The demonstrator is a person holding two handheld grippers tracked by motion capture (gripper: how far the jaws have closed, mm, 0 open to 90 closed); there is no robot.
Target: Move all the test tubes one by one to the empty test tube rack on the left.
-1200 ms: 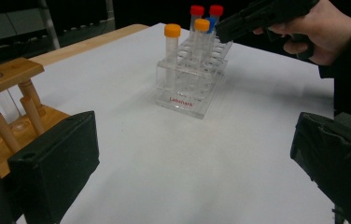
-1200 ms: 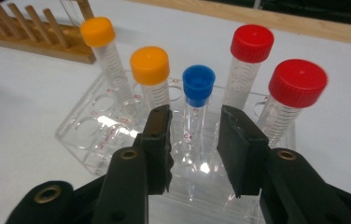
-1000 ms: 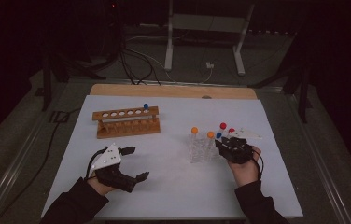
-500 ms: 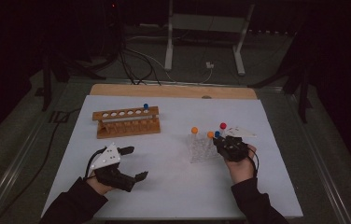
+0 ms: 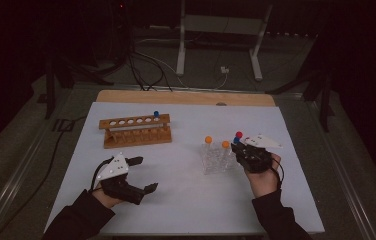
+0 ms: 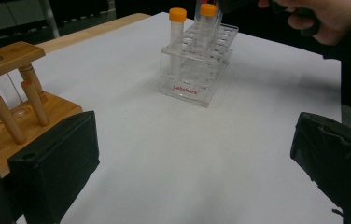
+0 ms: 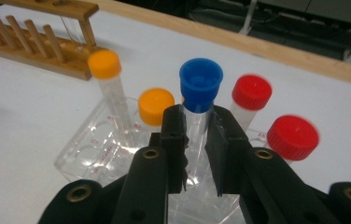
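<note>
While your right gripper [image 7: 196,135] pinches the blue-capped tube [image 7: 200,93] just under its cap, its jaws having just been closing onto it, the tube stands upright in the clear rack [image 5: 215,161], at about four o'clock from the table's [image 5: 186,200] middle in the high view. Two orange-capped tubes [image 7: 104,65] stand at ten o'clock of it in the right gripper view, two red-capped tubes [image 7: 251,92] at three o'clock. Your left gripper [image 5: 141,175] rests at seven o'clock, jaws wide apart and holding nothing. At eleven o'clock sits the wooden rack [image 5: 136,131].
</note>
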